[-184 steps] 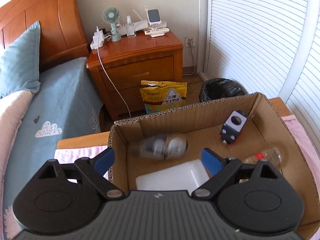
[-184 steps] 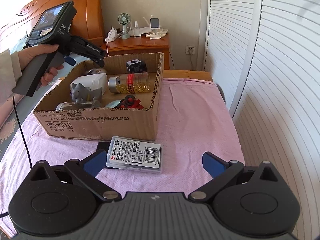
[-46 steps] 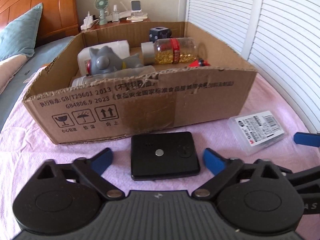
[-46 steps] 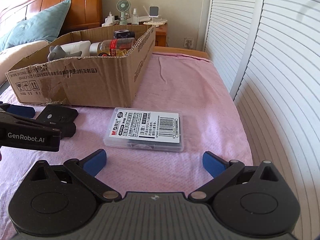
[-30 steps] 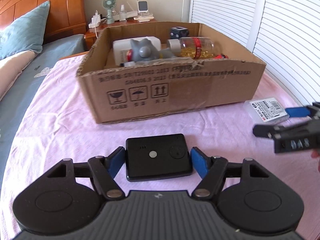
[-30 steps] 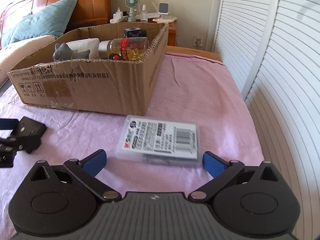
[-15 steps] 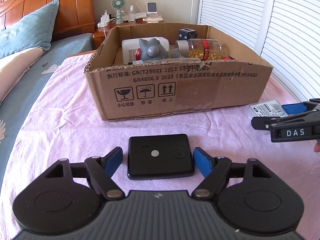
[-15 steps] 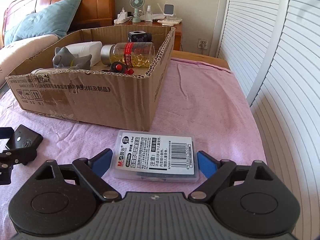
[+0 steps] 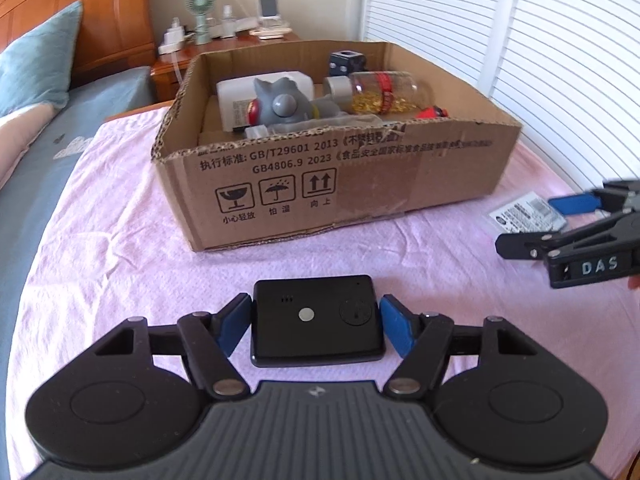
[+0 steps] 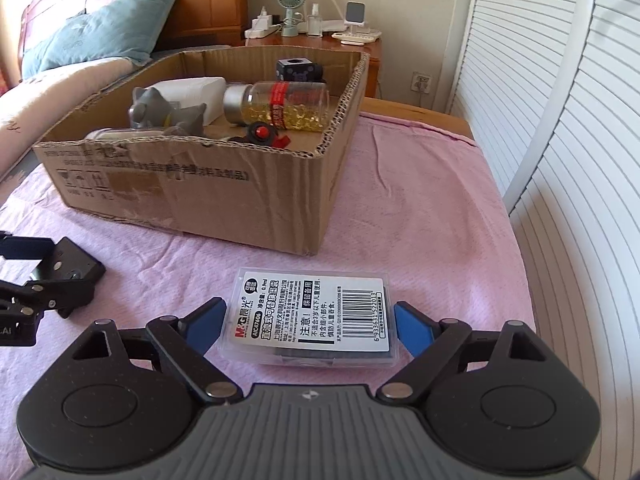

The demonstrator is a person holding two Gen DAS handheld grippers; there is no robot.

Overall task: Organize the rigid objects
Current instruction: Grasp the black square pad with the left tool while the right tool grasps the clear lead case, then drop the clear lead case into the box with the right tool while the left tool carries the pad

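Note:
A flat black device [image 9: 316, 320] lies between the blue pads of my left gripper [image 9: 316, 326], which is shut on its two sides just above the pink cloth. A clear plastic case with a barcode label [image 10: 316, 314] lies between the pads of my right gripper [image 10: 310, 326], which touches or nearly touches both ends. The case also shows in the left wrist view [image 9: 526, 213]. The open cardboard box [image 9: 340, 176] stands behind both and holds a grey toy [image 9: 280, 100], a capsule bottle [image 9: 380, 92], a white bottle and a black cube.
A pink cloth [image 10: 420, 208] covers the table. A white slatted door [image 10: 560, 160] runs along the right. A bed with a blue pillow [image 10: 100, 28] is at left, and a wooden nightstand [image 10: 320, 44] with a fan is behind the box.
Both grippers have narrowed: the left pads now press the black device and it looks slightly raised. The right pads have closed in on the ends of the clear case.

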